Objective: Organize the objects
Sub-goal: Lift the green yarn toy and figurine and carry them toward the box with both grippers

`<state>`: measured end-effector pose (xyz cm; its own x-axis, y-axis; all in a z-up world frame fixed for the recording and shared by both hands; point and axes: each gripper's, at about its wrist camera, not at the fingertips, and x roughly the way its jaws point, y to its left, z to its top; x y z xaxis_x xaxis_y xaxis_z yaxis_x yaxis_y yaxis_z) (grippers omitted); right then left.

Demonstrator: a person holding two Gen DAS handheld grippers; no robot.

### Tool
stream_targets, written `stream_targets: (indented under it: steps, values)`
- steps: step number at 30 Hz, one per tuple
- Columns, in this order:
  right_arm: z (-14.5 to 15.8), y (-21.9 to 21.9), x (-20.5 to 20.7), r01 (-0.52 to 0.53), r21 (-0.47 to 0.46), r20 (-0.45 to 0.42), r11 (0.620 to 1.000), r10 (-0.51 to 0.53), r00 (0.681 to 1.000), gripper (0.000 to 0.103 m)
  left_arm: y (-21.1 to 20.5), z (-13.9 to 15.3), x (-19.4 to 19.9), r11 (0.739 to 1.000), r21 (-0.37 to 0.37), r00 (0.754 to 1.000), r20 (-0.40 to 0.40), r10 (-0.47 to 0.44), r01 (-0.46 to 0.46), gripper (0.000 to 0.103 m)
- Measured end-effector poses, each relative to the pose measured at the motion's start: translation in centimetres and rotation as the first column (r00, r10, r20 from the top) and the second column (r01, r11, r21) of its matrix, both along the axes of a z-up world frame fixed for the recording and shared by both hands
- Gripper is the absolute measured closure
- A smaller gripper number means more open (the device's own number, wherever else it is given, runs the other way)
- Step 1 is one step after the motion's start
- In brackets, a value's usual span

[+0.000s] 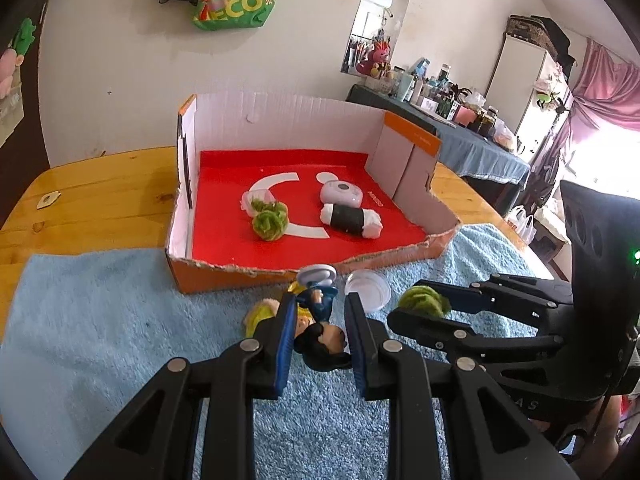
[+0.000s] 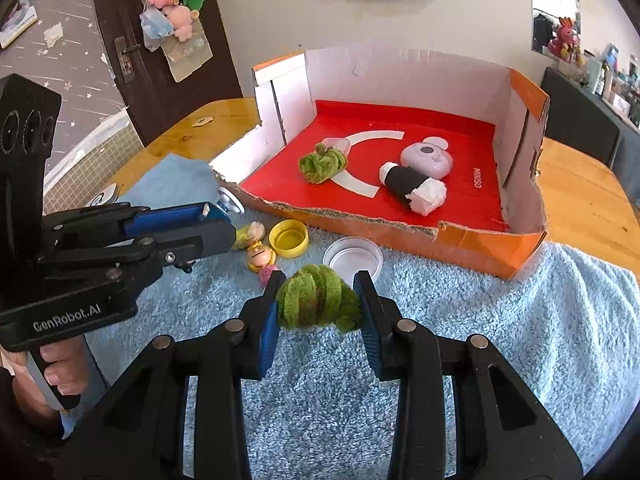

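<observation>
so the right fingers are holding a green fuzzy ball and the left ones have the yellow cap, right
Not quite. The right gripper does hold the green fuzzy ball, but the left gripper holds a small toy figure. The right wrist view shows the yellow cap lying on the blue towel.

- The left tongs (image 1: 318, 318) angle downward, their blue pads closed on a small figurine (image 1: 320, 330).
- The right tongs (image 2: 320, 304) also tilt downward, pads pressed on a green fuzzy ball (image 2: 316, 302).
- The two tongs sit near each other, side by side.
- A hand (image 2: 56, 376) wraps the left handle, fingers curled.
</observation>
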<state>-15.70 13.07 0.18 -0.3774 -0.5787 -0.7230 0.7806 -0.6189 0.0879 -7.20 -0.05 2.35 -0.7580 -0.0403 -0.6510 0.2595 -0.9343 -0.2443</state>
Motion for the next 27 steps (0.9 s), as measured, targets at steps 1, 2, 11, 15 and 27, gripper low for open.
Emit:
stream_targets:
  steps: [1,2,11,15,27]
  values:
    - [0.1,0.0,-0.1,0.000,-0.002,0.001,1.000,0.000,1.000,0.069,-0.1,0.1,0.0,1.000,0.000,1.000,-0.001,0.000,0.000,0.077]
    - [0.1,0.0,-0.2,-0.001,-0.004,0.003,1.000,0.001,1.000,0.069,-0.1,0.2,-0.1,1.000,-0.002,1.000,-0.003,0.001,-0.001,0.077]
    - [0.8,-0.4,-0.8,-0.006,-0.006,-0.012,1.000,0.006,1.000,0.069,-0.9,0.8,-1.1,1.000,-0.002,1.000,-0.001,0.001,-0.001,0.077]
    - [1.3,-0.6,-1.1,-0.009,-0.008,-0.024,1.000,0.009,1.000,0.070,-1.3,1.4,-1.7,1.000,-0.020,1.000,-0.004,0.000,-0.001,0.077]
    - [2.5,-0.9,-3.2,-0.003,-0.020,-0.029,1.000,0.002,1.000,0.069,-2.3,2.2,-3.9,1.000,-0.022,1.000,-0.002,-0.016,0.016,0.077]
